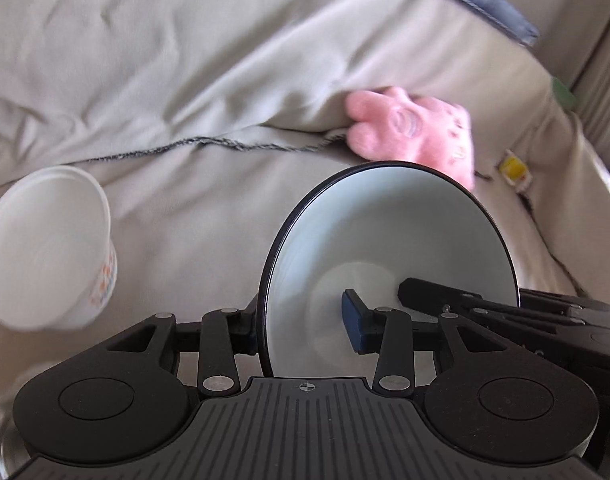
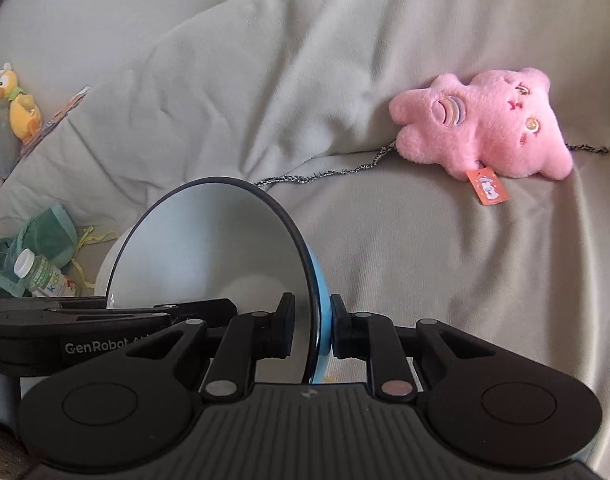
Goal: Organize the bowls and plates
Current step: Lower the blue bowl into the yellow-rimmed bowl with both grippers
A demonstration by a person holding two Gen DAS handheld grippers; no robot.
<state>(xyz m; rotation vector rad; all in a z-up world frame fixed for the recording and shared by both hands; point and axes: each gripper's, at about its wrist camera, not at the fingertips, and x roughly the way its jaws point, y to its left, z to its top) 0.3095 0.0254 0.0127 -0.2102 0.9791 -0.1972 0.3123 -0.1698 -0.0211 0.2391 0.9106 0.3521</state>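
Note:
A blue bowl with a white inside and dark rim (image 1: 385,240) is held on edge between both grippers above a grey-covered sofa. My left gripper (image 1: 305,320) is shut on its rim, one finger inside and one outside. My right gripper (image 2: 313,328) is shut on the opposite rim of the same bowl (image 2: 209,248). The right gripper's fingers (image 1: 445,296) show past the bowl in the left wrist view. A white paper bowl with a printed band (image 1: 49,252) lies tilted on the sofa to the left.
A pink plush toy (image 2: 489,128) lies on the sofa cover (image 2: 265,80) to the right. A green cloth (image 2: 37,240), a small bottle (image 2: 41,276) and a yellow plush bird (image 2: 17,104) sit at the left. A small yellow packet (image 1: 515,168) lies at the right.

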